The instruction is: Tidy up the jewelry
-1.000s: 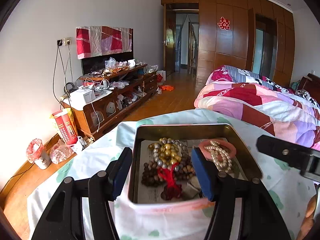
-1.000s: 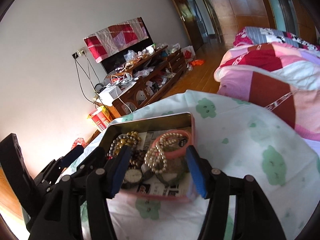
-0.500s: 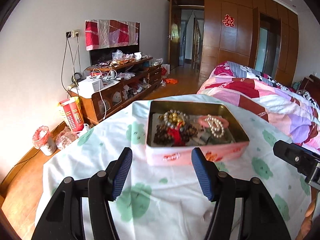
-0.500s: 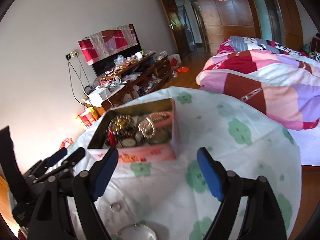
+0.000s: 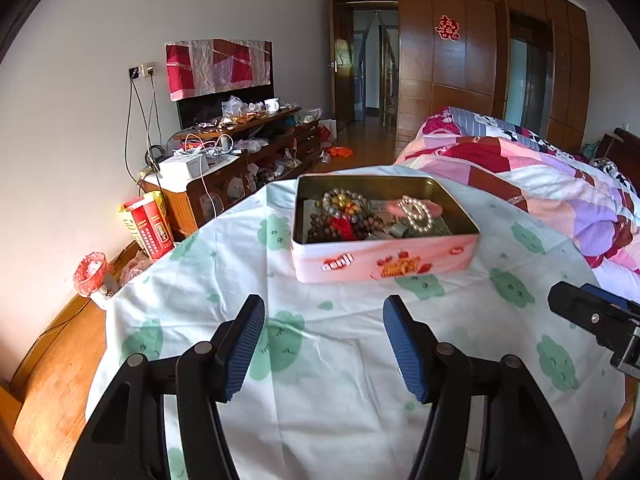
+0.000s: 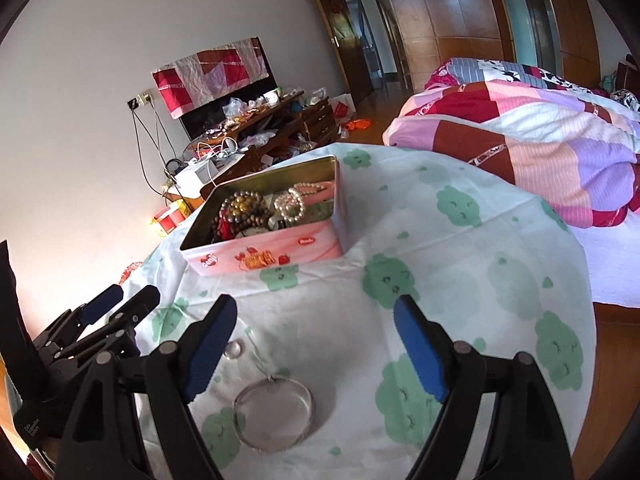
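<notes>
A pink tin (image 5: 384,262) (image 6: 276,256) stands open on the cloth-covered table, holding a pearl bracelet (image 5: 416,212), brown beads with a red tassel (image 5: 344,227) and gold and silver beads (image 5: 345,200). My left gripper (image 5: 324,344) hovers open over bare cloth short of the tin, nothing between its fingers. My right gripper (image 6: 316,344) is open too, above a silver bangle (image 6: 274,412) and a small clear ring (image 6: 234,349) that lie on the cloth. The left gripper (image 6: 120,304) shows at the left edge of the right wrist view.
The table wears a white cloth with green prints (image 5: 280,344). A bed with a patchwork quilt (image 5: 540,176) lies to the right. A cluttered wooden TV cabinet (image 5: 240,152) stands along the left wall, with a red box (image 5: 148,224) and a small bin (image 5: 92,276) on the floor.
Both grippers have drawn back from over the tin toward the near side of the table. The right jaws have widened. The silver bangle and the small ring have come into view under the right gripper.
</notes>
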A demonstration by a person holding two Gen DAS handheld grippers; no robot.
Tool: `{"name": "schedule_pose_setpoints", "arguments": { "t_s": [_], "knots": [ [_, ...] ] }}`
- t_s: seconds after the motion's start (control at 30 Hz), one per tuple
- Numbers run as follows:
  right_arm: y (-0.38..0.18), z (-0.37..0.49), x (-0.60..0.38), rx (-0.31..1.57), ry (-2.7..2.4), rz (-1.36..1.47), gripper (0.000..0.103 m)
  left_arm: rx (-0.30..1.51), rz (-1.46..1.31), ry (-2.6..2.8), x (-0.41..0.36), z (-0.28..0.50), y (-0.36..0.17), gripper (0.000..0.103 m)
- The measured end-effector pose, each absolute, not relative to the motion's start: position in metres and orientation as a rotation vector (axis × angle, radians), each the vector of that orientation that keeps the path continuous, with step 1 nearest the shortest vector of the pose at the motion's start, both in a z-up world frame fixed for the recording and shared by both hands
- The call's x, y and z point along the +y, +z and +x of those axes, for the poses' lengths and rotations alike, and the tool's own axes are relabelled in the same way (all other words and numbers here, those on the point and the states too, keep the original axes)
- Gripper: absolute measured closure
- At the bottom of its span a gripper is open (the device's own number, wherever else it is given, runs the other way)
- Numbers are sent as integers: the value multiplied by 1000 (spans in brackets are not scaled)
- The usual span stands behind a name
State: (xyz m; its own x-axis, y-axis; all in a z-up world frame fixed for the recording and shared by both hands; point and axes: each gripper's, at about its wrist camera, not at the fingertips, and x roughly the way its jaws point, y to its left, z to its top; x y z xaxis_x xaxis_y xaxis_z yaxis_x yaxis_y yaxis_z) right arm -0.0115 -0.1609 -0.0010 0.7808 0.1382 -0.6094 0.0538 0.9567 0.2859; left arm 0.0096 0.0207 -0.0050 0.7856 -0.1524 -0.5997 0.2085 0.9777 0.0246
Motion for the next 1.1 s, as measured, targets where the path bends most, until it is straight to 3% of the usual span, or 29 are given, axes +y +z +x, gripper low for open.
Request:
{"name": "schedule_pose_setpoints", "arguments": {
  "t_s": [0.6, 0.67, 0.73, 0.9, 1.0, 1.1],
  "knots": [
    [-25, -33, -154, 750, 76, 236, 20, 767, 28, -287, 43, -15, -33, 41],
    [-28, -34, -149, 759, 85, 215, 23, 768, 31, -298, 41, -17, -33, 41],
    [-31, -32, -143, 779, 102, 193, 36, 760, 55, -296, 38, -20, -33, 41],
    [-44, -27, -133, 837, 104, 162, 38, 756, 62, -318, 38, -20, -32, 41],
    [-47, -26, -128, 856, 99, 128, 48, 757, 70, -323, 37, -21, -32, 41],
    [-51, -24, -123, 878, 91, 97, 50, 760, 80, -315, 36, -20, -33, 41]
  ]
}}
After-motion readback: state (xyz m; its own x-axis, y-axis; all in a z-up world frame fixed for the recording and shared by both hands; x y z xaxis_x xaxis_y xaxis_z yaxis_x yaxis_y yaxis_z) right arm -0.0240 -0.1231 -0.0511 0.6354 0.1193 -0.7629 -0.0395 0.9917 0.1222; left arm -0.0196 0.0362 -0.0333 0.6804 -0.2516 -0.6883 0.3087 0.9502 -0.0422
